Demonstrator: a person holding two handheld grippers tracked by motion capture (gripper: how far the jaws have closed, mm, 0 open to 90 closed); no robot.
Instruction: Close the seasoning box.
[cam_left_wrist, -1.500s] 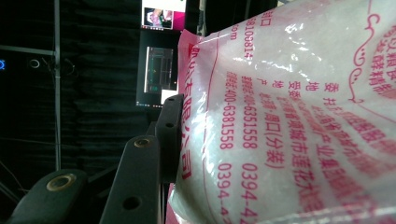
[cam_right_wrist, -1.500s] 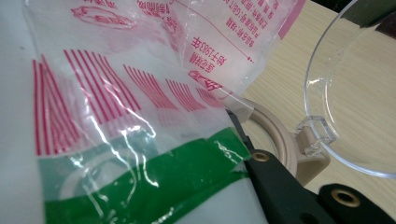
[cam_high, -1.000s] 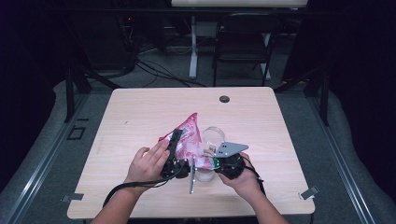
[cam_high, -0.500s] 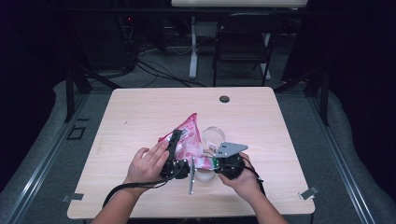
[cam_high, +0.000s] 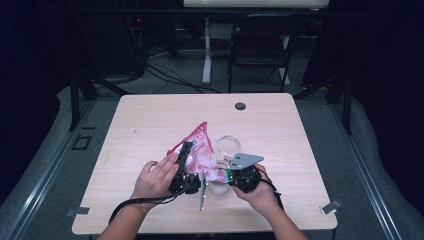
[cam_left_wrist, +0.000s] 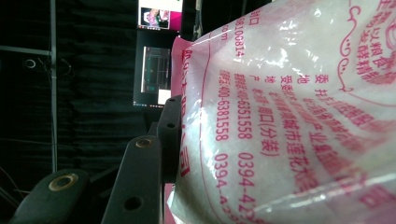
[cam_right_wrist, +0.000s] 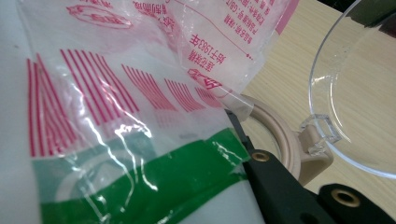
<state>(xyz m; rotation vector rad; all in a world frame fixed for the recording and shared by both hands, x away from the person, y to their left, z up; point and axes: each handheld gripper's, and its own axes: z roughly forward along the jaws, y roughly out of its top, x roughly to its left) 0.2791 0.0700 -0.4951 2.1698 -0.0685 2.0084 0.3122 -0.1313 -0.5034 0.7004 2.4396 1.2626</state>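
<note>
Near edge: both forearms come in over the near edge of the table (cam_high: 125, 210), with a strip of bare wood between that edge and the hands.
Left hand: the left hand (cam_high: 155, 177) lies palm down around the left gripper (cam_high: 181, 167), whose long body points away from the person and up the bag.
Left fingers: in the left gripper view one black jaw presses flat against the side seam of the bag (cam_left_wrist: 289, 116); the other jaw is hidden behind the plastic, so it looks clamped on the bag's edge.
Right hand: the right hand (cam_high: 257, 192) cups the right gripper (cam_high: 239, 176) from below, its grey plate facing up.
Right fingers: in the right gripper view a jaw shows just under the green band; whether the pair grips the film cannot be told.
Bag: the pink-and-white plastic bag (cam_high: 200, 150) stands tilted between the two grippers, peak pointing away.
Beside it: a clear round lid (cam_right_wrist: 359, 102) and a beige ring (cam_right_wrist: 285, 140) lie just right of the bag.
Open room: left, right and far parts of the table are bare wood, up to a dark cap (cam_high: 240, 106) by the far edge.
</note>
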